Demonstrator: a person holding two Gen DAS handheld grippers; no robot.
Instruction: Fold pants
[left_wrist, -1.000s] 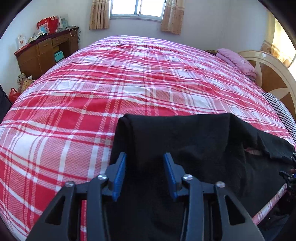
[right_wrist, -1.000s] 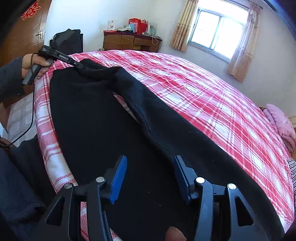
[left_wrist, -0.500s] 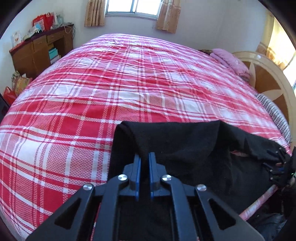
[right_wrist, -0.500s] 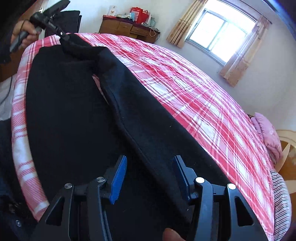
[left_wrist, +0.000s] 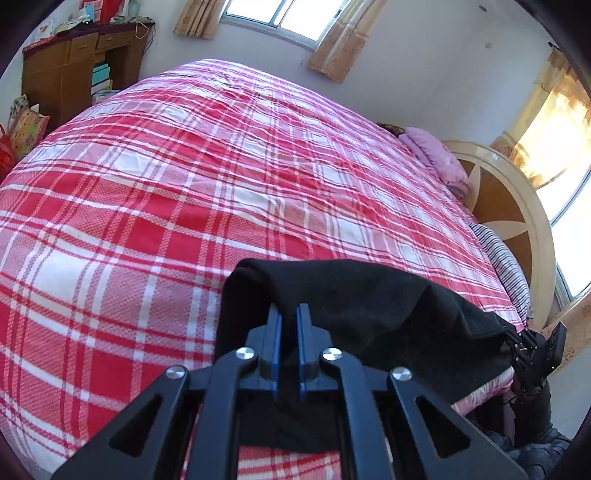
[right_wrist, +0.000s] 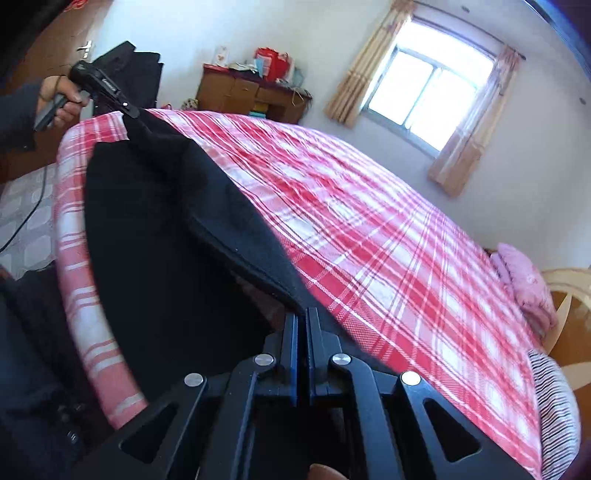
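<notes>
Black pants (left_wrist: 369, 306) lie along the near edge of a red plaid bed (left_wrist: 184, 192). My left gripper (left_wrist: 289, 312) is shut on one end of them, and the fabric bunches up over its blue pads. In the right wrist view the pants (right_wrist: 155, 240) stretch away towards that left gripper (right_wrist: 127, 109), held by a hand (right_wrist: 61, 101). My right gripper (right_wrist: 303, 315) has its jaws closing tight on the upper fabric edge, which is raised off the lower layer. From the left wrist view the right gripper (left_wrist: 532, 350) shows at the pants' far end.
A wooden desk (left_wrist: 74, 70) with clutter stands by the far wall under a curtained window (right_wrist: 432, 92). A pink pillow (left_wrist: 436, 158) and a round headboard (left_wrist: 517, 206) lie on the right. A cable (right_wrist: 22, 221) runs over the tiled floor.
The left gripper shut on the pants and lifted its end. The right gripper, open half a second ago, has shut on the fabric edge and raised it off the bed.
</notes>
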